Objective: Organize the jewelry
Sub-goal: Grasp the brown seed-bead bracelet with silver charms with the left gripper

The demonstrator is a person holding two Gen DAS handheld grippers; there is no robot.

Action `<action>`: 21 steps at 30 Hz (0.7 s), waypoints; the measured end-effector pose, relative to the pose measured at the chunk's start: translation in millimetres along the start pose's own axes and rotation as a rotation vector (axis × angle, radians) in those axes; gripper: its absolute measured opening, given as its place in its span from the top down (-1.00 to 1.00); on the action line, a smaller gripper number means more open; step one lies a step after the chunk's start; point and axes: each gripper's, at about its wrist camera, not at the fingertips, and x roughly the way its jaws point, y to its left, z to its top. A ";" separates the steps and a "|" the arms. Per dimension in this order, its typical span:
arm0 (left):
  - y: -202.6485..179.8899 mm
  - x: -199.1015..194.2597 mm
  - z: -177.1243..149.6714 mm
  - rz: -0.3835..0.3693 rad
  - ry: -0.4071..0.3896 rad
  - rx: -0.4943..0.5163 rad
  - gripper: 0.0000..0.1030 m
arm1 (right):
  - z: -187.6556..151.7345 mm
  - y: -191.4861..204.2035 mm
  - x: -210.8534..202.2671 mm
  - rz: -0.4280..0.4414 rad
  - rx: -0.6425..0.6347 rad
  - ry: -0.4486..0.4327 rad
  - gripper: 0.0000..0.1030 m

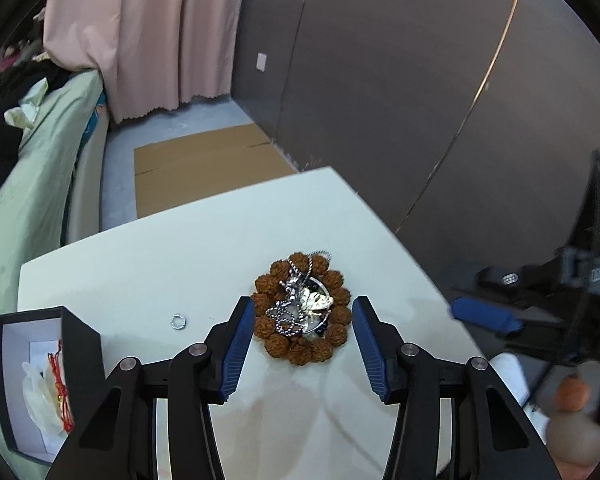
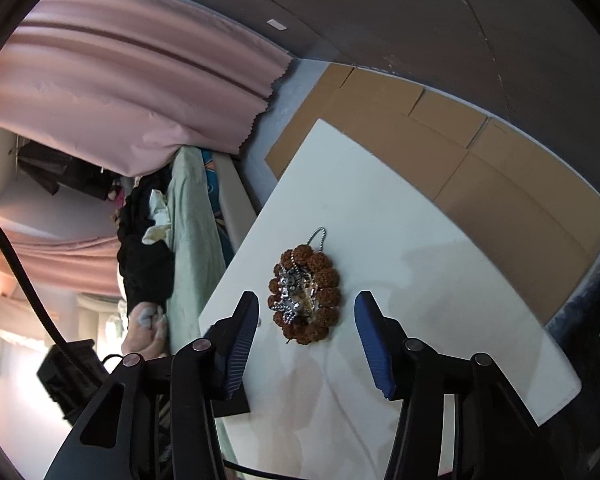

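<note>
One black jewelry box [image 1: 40, 380], open at the white table's [image 1: 160, 264] left edge, containing a red cord bracelet [image 1: 60, 384] on pale padding. One brown bead bracelet [image 1: 302, 310] lying mid-table, ringed around a tangle of silver chains [image 1: 292, 312] and a pale pendant. One small silver ring [image 1: 177, 321] lying apart, between box and beads. Left gripper [image 1: 303, 322] spread wide, empty, flanking the bead pile. Right gripper [image 2: 306, 320] likewise spread, empty. Pink curtain [image 1: 148, 36], green bedding and floor cardboard [image 1: 204, 168] beyond.

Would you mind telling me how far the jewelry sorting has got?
Done: a red cord piece lies in the open box. In hand: nothing; left gripper and right gripper are open. Left: the bead bracelet, the chain piled inside it, and the ring.
</note>
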 end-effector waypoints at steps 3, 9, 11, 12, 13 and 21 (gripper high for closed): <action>-2.2 16.3 1.8 0.052 0.039 0.035 0.05 | 3.7 -5.8 -4.9 0.017 0.023 -0.004 -0.01; -8.1 43.6 2.3 0.128 0.094 0.128 0.15 | 7.8 -17.2 -8.5 0.044 0.073 0.002 -0.01; -11.6 49.8 3.1 0.146 0.101 0.151 0.19 | 8.2 -17.2 -7.4 0.050 0.076 0.009 -0.01; -14.2 52.7 4.0 0.154 0.100 0.167 0.19 | 8.5 -16.7 -6.7 0.055 0.075 0.013 -0.01; -17.2 55.5 4.7 0.167 0.100 0.187 0.19 | 8.8 -16.3 -6.5 0.059 0.075 0.015 -0.01; -30.3 68.9 4.1 0.292 0.082 0.320 0.30 | 10.8 -18.9 -3.2 0.063 0.077 0.035 -0.01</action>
